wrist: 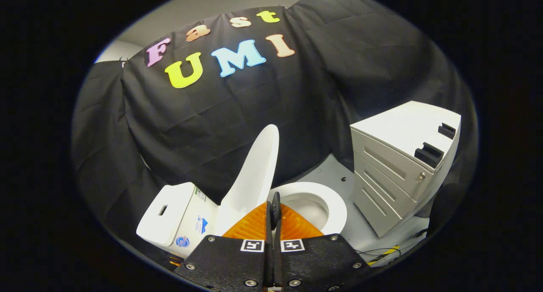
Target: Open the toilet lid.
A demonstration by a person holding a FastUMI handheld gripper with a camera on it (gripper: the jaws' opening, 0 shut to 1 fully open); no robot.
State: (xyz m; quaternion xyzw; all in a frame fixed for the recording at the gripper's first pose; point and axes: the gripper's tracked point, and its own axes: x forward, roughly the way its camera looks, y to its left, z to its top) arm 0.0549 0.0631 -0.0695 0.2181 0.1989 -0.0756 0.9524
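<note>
Black cloth wraps the booth behind everything, w/ a pale floor point(331, 173) underneath carrying the toilet and a white drawer cabinet point(394, 173) near the bowl's far side. You've got the gripper point(275, 207) w/ its fingers pressed together, nothing between them, tips hanging just above the near rim of the seat point(335, 207). Toilet lid point(256, 169) is beyond the fingertips and a bit to one side, already swung up, standing steeply and tilting back toward the tank point(169, 211), prob. so it stays up by its own weight. Lid looks plain white, smooth, long oval, thin in edge view; can't tell if it touches the tank. Seat ring is down, bowl point(312, 209) open below it. Judging by that, the task looks essentially done; fingers shut and apart from the lid suggests you've let go
</note>
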